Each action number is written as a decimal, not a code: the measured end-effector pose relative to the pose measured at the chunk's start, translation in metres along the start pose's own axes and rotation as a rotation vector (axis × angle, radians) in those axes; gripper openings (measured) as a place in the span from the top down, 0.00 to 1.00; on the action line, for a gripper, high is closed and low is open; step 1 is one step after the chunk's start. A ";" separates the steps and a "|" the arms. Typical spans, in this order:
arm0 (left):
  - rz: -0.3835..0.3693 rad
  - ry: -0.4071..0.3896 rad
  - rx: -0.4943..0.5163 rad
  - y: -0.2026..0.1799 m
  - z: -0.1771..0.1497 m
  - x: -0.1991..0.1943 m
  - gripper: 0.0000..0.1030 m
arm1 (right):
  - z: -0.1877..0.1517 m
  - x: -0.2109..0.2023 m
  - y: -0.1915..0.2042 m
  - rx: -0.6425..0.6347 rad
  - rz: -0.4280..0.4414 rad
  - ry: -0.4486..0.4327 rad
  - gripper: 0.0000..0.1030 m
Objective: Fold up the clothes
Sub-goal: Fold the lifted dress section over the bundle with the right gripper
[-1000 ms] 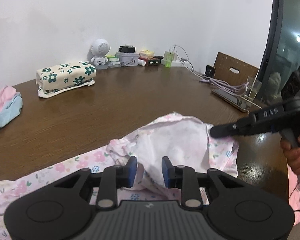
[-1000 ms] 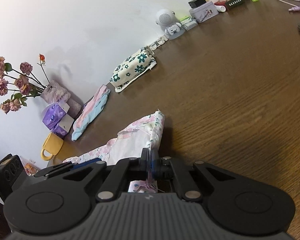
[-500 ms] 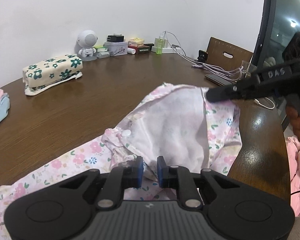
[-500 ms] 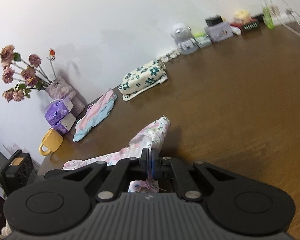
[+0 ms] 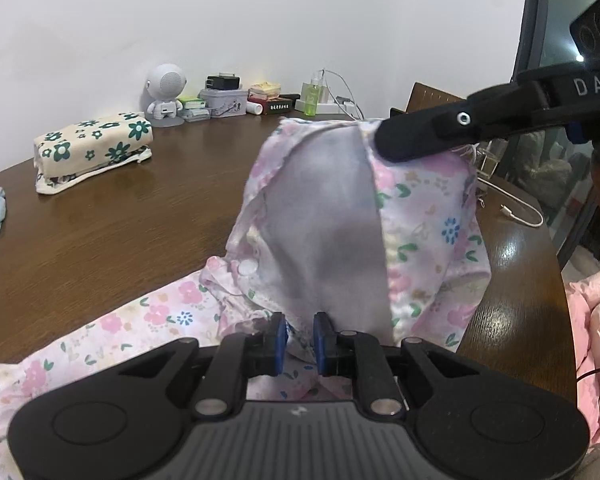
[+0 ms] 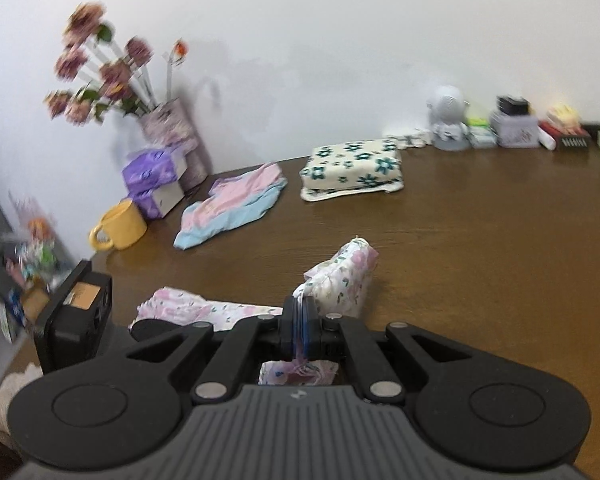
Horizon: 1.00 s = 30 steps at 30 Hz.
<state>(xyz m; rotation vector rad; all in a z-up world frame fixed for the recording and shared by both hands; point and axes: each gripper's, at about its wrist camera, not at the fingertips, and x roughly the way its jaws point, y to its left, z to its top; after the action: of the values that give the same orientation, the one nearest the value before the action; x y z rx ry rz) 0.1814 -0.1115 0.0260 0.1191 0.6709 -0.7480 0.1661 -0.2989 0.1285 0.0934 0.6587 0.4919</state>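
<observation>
A pink floral garment [image 5: 420, 216] is lifted into a peak above the brown wooden table [image 5: 112, 216], its pale inner side facing the left wrist camera and its tail trailing on the table toward 8 o'clock. The right gripper [image 6: 300, 322] is clamped tight on a bunched edge of the fabric. The left gripper [image 5: 300, 338] is narrowly parted with cloth between its pads; whether it pinches cannot be told. At 10 o'clock lies a folded cream cloth with green flowers [image 5: 94, 148]. A yellow mug [image 6: 120, 226] sits further left.
</observation>
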 end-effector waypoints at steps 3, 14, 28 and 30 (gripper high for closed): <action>0.008 -0.009 0.015 0.002 -0.002 -0.012 0.80 | 0.003 0.004 0.013 -0.050 0.001 0.015 0.98; -0.023 0.015 0.047 -0.008 -0.004 -0.004 0.78 | 0.003 0.015 0.038 -0.127 0.021 0.058 0.98; 0.099 -0.077 -0.066 0.026 -0.033 -0.077 0.53 | -0.007 0.052 0.070 -0.213 0.054 0.168 0.98; 0.098 -0.095 -0.099 0.034 -0.034 -0.085 0.53 | -0.009 0.058 0.075 -0.226 0.055 0.190 0.98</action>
<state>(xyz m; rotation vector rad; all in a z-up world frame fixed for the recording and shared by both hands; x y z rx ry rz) 0.1408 -0.0252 0.0460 0.0255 0.6058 -0.6212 0.1696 -0.2060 0.1064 -0.1507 0.7833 0.6300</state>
